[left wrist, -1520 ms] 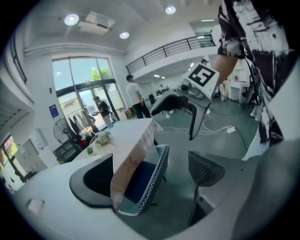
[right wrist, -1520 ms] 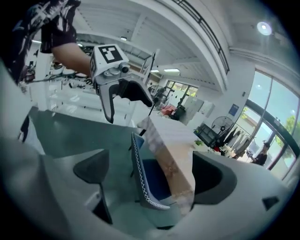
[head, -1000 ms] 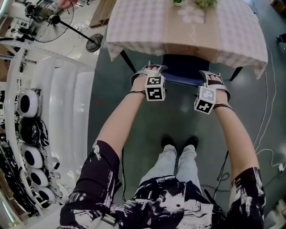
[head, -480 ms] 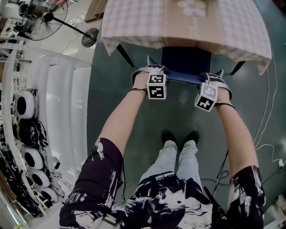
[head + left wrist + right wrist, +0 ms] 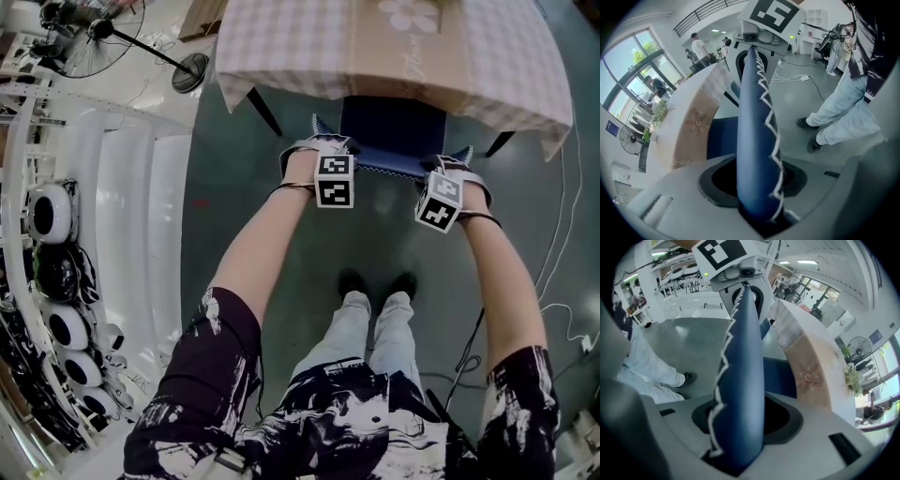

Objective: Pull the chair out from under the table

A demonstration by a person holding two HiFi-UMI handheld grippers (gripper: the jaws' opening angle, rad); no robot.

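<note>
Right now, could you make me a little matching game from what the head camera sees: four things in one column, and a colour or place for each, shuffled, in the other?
Things:
1. chair back
2. tablecloth
3. standing fan
4. shoes

Descriptions:
A. dark, a pair side by side
B. blue with white zigzag trim
C. pale checks, with a flower-patterned strip
D. top left corner of the head view

Pairs: 1-B, 2-C, 3-D, 4-A.
</note>
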